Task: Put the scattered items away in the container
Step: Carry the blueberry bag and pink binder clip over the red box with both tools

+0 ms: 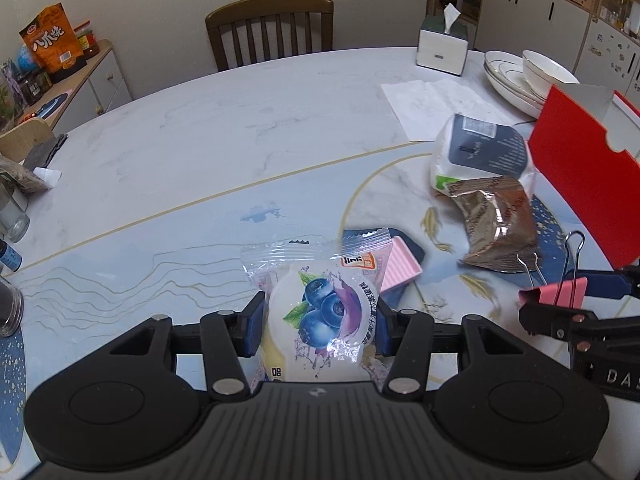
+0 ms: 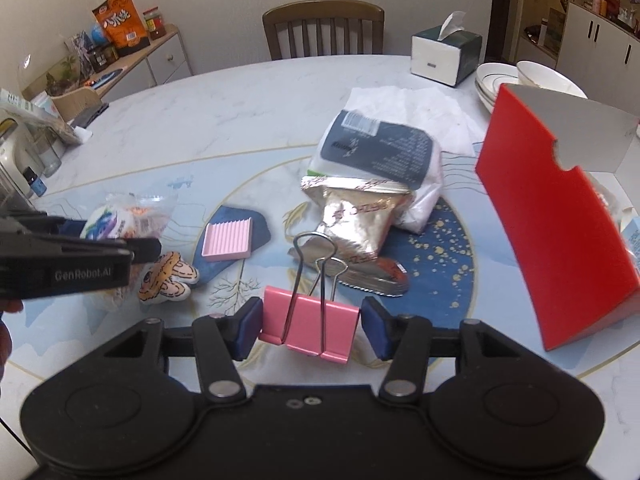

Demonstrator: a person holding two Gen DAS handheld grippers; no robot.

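My left gripper point(image 1: 320, 320) is shut on a blueberry snack packet point(image 1: 320, 312), held just above the table; the packet also shows in the right wrist view point(image 2: 116, 220). My right gripper point(image 2: 312, 322) is shut on a pink binder clip point(image 2: 310, 320), also seen in the left wrist view point(image 1: 556, 294). The red open box point(image 2: 560, 240) stands at the right, also in the left wrist view point(image 1: 580, 176). On the table lie a pink ridged pad point(image 2: 228, 238), a foil packet point(image 2: 356, 228), a white-and-dark pouch point(image 2: 380, 156) and a small tiger plush point(image 2: 168, 278).
A round marble table point(image 1: 200, 140) holds a tissue box point(image 2: 444, 54), stacked white plates and a bowl point(image 2: 516, 76), and a paper napkin point(image 1: 432, 104). Jars and bottles point(image 1: 12, 216) stand at the left edge. A wooden chair point(image 1: 272, 28) is behind the table.
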